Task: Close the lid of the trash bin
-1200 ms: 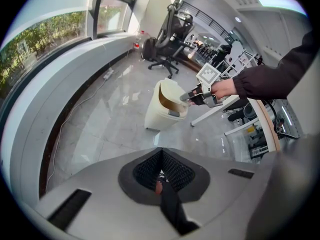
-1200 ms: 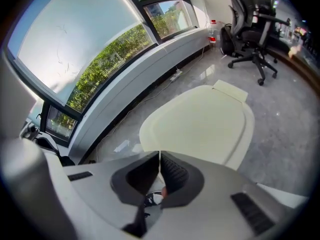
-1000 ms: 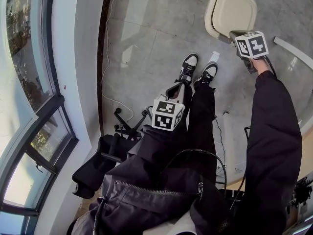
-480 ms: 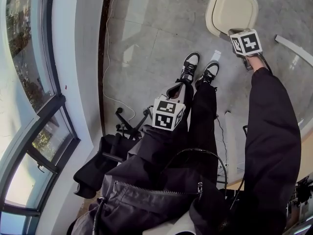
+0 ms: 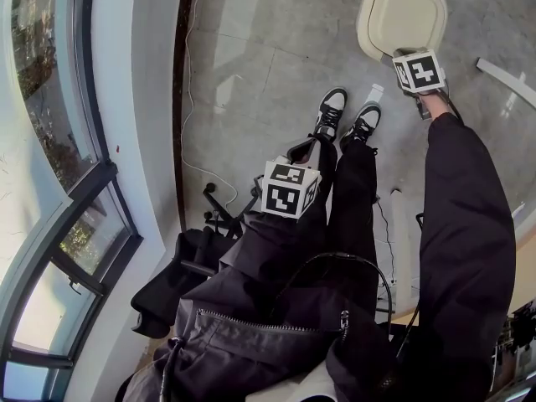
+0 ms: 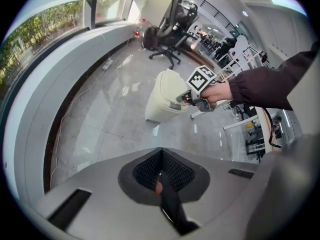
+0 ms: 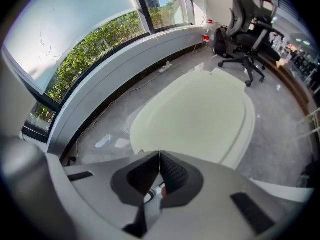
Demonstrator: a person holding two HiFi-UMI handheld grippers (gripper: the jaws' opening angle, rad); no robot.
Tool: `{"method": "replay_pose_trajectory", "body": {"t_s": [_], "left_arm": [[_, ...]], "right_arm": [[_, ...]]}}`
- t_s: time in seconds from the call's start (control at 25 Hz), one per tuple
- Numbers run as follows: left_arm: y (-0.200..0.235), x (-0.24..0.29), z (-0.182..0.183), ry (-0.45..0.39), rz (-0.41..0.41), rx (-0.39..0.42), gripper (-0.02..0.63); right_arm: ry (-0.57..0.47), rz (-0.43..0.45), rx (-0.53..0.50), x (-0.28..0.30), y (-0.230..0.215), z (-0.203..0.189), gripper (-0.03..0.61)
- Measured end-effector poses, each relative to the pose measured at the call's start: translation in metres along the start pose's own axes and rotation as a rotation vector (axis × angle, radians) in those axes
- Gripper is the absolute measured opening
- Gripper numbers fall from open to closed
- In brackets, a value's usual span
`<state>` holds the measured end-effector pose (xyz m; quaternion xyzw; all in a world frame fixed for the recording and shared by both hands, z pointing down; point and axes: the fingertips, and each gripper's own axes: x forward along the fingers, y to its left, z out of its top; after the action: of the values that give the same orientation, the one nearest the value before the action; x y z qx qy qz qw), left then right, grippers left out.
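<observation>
Pressing straight down on the front edge looks the sound method. The right claw (image 7: 159, 155), jaws pressed together on nothing, hovers just over the trash bin lid (image 7: 200, 111), which appears already down. The left claw (image 6: 161, 156), likewise closed and empty, hangs well apart. The shoes (image 5: 331, 111) stand near the bin. The office chair (image 7: 245, 26) and floor cable (image 5: 191, 99) obstruct nothing.
</observation>
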<state>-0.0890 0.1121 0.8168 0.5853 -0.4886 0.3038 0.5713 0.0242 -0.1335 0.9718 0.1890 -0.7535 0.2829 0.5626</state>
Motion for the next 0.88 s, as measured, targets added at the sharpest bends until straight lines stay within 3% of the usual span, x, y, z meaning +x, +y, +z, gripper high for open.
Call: {"method": "replay_pose_trajectory", "body": {"t_s": [0.48, 0.88], "left_arm": [[0.006, 0.003, 0.002, 0.002, -0.009, -0.015, -0.005], [-0.008, -0.01, 0.027, -0.059, -0.028, 0.026, -0.005]], "right_arm": [[0.015, -0.013, 0.005, 0.008, -0.002, -0.004, 0.006], [-0.189, 0.044, 0.166, -0.05, 0.014, -0.004, 0.006]]}}
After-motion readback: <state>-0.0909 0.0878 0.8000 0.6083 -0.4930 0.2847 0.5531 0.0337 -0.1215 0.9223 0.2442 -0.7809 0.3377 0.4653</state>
